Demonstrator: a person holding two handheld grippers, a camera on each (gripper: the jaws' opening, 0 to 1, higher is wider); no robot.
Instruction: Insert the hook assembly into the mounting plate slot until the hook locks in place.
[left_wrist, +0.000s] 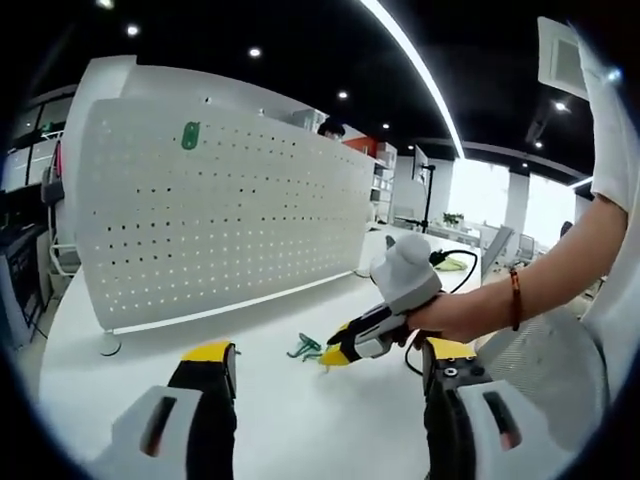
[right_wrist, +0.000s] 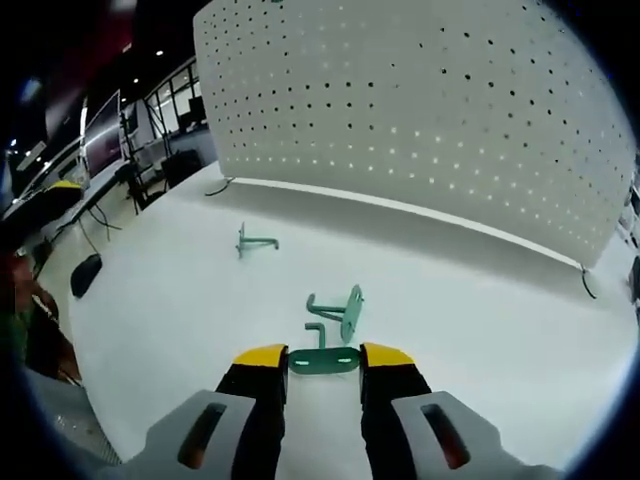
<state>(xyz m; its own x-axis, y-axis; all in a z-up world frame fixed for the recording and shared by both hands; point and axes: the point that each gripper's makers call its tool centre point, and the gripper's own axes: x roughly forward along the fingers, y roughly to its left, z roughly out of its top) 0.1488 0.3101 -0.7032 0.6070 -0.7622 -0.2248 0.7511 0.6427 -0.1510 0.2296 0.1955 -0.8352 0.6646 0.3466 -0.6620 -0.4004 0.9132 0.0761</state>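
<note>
Three green hooks on the white desk: nearest hook between the right claw jaws, seemingly gripped, pickup step; left claw open, idle; next, carry it to the pegboard slot.

We count three green hooks on the white table in the right gripper view: one lying between the yellow tips of that view's own gripper, one just beyond it, and one farther off toward the pegboard. In the left gripper view we count one green plate mounted on the one white pegboard, and a small cluster of green hooks on the table whose number we cannot tell. We count two grippers there: that view's own and a second one, held in one hand. One table, one pegboard in all.
</note>
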